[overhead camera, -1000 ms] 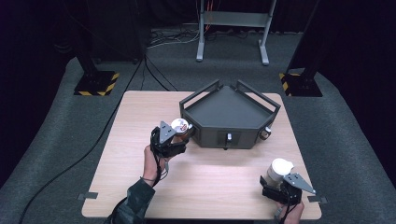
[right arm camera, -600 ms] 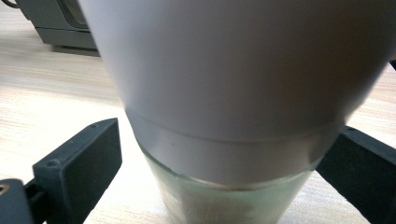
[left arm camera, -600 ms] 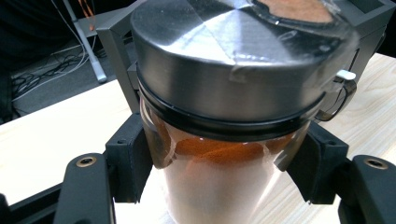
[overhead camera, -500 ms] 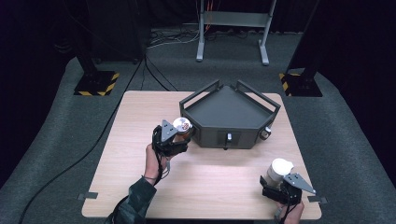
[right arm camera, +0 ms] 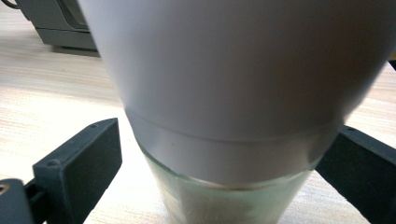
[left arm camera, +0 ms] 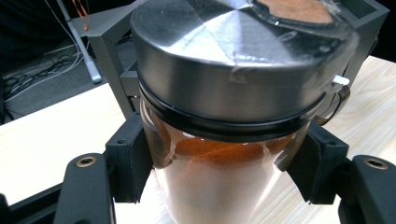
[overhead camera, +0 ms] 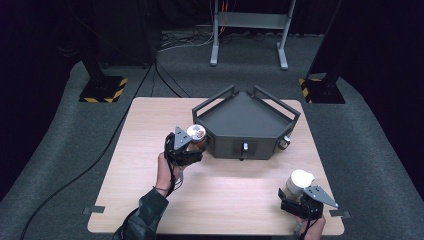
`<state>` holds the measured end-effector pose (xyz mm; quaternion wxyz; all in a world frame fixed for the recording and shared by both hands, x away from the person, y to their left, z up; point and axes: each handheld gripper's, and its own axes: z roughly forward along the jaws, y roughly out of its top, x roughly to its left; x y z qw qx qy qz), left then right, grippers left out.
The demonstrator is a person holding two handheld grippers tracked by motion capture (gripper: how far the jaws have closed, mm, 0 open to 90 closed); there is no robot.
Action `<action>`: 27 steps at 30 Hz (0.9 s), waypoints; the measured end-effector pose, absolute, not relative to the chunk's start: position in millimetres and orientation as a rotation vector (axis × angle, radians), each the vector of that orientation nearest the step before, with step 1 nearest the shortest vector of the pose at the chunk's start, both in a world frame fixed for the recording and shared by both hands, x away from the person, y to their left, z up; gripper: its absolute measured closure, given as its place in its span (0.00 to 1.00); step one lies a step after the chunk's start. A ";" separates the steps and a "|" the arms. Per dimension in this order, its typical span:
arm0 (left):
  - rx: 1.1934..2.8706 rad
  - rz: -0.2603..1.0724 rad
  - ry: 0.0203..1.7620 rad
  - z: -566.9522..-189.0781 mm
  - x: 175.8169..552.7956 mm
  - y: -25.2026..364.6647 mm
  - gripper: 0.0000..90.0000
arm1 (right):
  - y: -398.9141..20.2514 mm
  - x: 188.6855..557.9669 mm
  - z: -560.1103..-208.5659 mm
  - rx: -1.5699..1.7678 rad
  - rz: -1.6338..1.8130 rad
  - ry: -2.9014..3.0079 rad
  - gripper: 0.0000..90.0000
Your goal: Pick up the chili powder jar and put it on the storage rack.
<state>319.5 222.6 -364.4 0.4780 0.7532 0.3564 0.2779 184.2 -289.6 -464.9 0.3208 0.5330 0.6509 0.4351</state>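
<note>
My left gripper [overhead camera: 194,142] [left arm camera: 219,172] is shut on a glass spice jar [overhead camera: 196,133] [left arm camera: 219,93] with a silver metal lid and orange-red powder inside. I hold the jar upright just off the left front corner of a dark grey tray [overhead camera: 245,117]. Its black pads [left arm camera: 135,158] press on the glass from both sides. At the table's front right, a glass jar with a white cap [overhead camera: 298,181] [right arm camera: 224,70] stands on the wood. My right gripper [overhead camera: 301,194] [right arm camera: 224,172] is open around it, and bare table shows between one jaw and the glass.
The tray has raised rails and a small knob [overhead camera: 245,147] on its front face, and a small round part [overhead camera: 284,142] sits at its right front corner. A metal stand [overhead camera: 247,30] and two black posts with striped bases [overhead camera: 102,90] stand on the floor beyond the wooden table [overhead camera: 150,125].
</note>
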 end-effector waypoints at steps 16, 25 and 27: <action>1.843 0.662 0.851 -358.2 325.2 218.3 0.35 | -290.0 184.4 -464.8 1.402 1.145 1.711 0.00; 1.843 0.656 0.846 -354.8 327.6 217.4 0.35 | -290.3 184.5 -464.8 1.402 1.146 1.712 0.00; 1.844 0.656 0.845 -353.8 328.2 217.1 0.35 | -290.5 184.5 -464.8 1.402 1.146 1.713 0.00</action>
